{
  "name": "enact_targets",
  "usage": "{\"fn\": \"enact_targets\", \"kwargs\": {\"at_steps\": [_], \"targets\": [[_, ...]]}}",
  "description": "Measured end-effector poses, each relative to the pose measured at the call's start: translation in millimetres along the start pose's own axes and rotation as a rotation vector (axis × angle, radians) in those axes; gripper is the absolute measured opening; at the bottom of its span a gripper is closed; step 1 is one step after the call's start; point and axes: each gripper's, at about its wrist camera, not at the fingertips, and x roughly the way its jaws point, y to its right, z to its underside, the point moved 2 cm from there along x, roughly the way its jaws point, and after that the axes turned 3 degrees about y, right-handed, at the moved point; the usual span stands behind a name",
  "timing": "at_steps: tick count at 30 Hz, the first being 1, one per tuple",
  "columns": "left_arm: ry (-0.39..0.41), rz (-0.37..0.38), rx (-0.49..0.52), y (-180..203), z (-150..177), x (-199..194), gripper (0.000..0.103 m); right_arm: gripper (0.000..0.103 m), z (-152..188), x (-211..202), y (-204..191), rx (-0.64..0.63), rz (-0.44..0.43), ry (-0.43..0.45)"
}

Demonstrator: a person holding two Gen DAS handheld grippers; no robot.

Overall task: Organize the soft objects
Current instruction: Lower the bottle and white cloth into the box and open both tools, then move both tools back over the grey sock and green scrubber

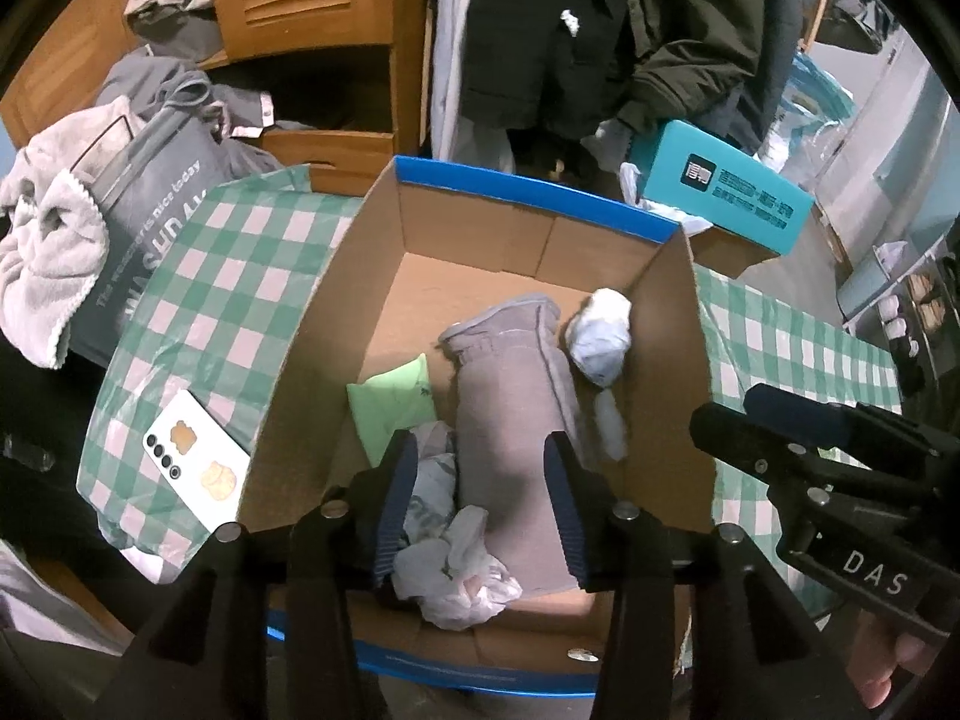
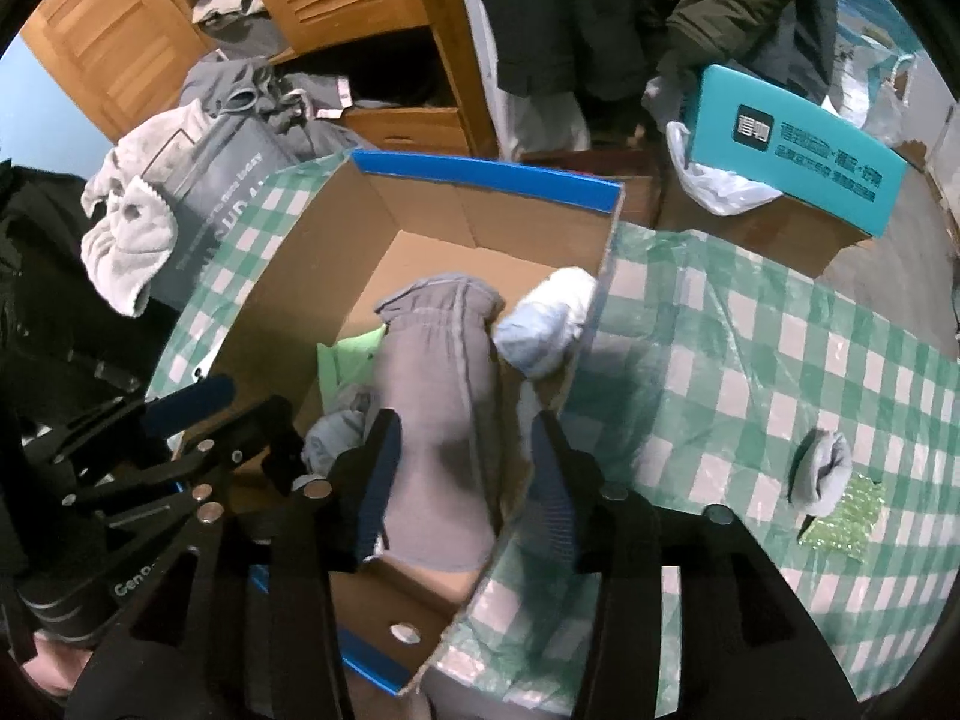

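a rolled grey garment (image 1: 516, 414) lies in the open cardboard box (image 1: 336, 324), its long axis running from the near wall toward the far wall, the gathered waistband end pointing away toward the far right corner. in the right wrist view the same roll (image 2: 438, 396) lies the same way, waistband end farthest from the camera.

counted inside the box: one grey roll, one pale green folded piece (image 1: 393, 405) to its left, one white-and-light-blue bundle (image 1: 600, 336) against the right wall near the far corner, one crumpled whitish-blue piece (image 1: 447, 552) at the near left, and one small whitish scrap (image 1: 612, 423) beside the roll's right edge. what that scrap is cannot be told.

the left gripper (image 1: 483, 504) hangs over the near end of the roll with its jaws spread; the roll and the crumpled piece sit between them, and the pads do not press on either. the right gripper (image 2: 465, 480) is spread too, one finger on each side of the box's right wall, gripping nothing.

the box stands on a green-and-white checked cloth (image 2: 750, 360). on the cloth outside the box: one white phone (image 1: 195, 459) on the left, and one small grey sock roll (image 2: 825, 471) on the right, touching one green beaded piece (image 2: 846, 519).
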Motion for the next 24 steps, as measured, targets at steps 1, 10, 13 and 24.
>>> {"fn": "enact_targets", "kwargs": {"at_steps": [1,10,13,24], "targets": [[0.000,0.002,0.004,2,0,0,0.045,0.053,1,-1,3,0.008,0.002,0.002],[-0.009,0.038,0.043,27,2,0,0.047,0.058,10,-13,33,0.051,0.044,0.009],[-0.012,0.045,0.061,37,3,0,0.047,0.059,14,-16,45,0.068,0.058,0.009],[-0.019,0.066,0.121,74,6,1,0.049,0.067,31,-32,89,0.130,0.127,0.020]]}}
